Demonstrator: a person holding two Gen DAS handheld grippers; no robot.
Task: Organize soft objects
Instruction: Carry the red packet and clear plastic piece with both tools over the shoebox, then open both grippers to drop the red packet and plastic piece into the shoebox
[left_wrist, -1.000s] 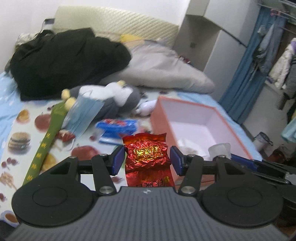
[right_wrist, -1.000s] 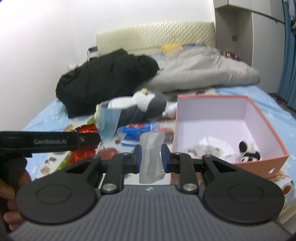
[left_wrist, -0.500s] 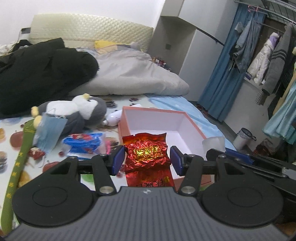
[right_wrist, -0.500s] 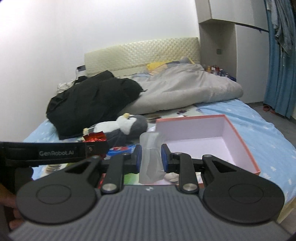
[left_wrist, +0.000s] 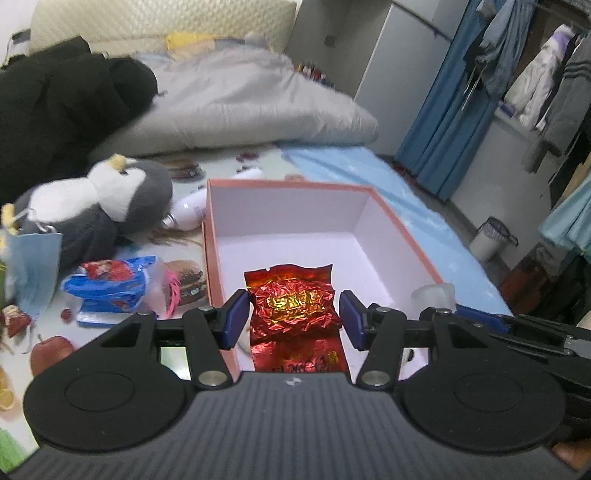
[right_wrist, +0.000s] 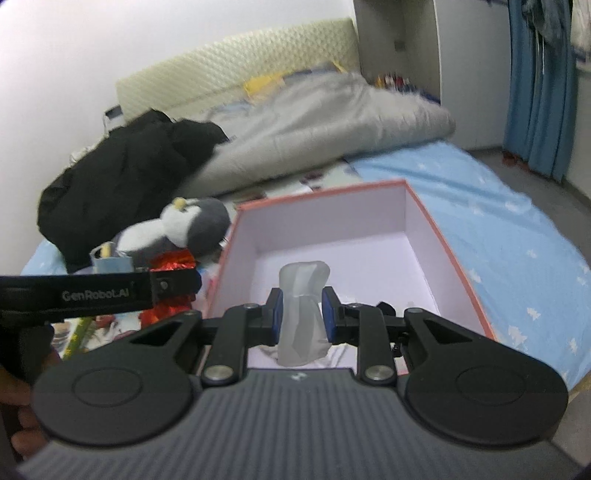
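Observation:
My left gripper (left_wrist: 293, 318) is shut on a crinkled red foil packet (left_wrist: 295, 306), which hangs over the near left corner of the salmon box (left_wrist: 288, 182) with a white inside. My right gripper (right_wrist: 303, 314) is shut on a translucent white soft object (right_wrist: 303, 295) above the same box (right_wrist: 321, 192). In the right wrist view the left gripper's side (right_wrist: 92, 293) and the red packet (right_wrist: 173, 262) show at the left. White crumpled things lie on the box floor, mostly hidden behind the gripper.
A grey and white penguin plush (left_wrist: 99, 199), a blue face mask (left_wrist: 33, 269), a blue snack pack (left_wrist: 110, 291) and a white bottle (left_wrist: 192, 212) lie left of the box. A black garment (left_wrist: 55, 107) and grey duvet (left_wrist: 240, 103) fill the back of the bed.
Both grippers have swung to the right with their loads, and the box now sits straight under both. The plush and mask have slid to the left of the views.

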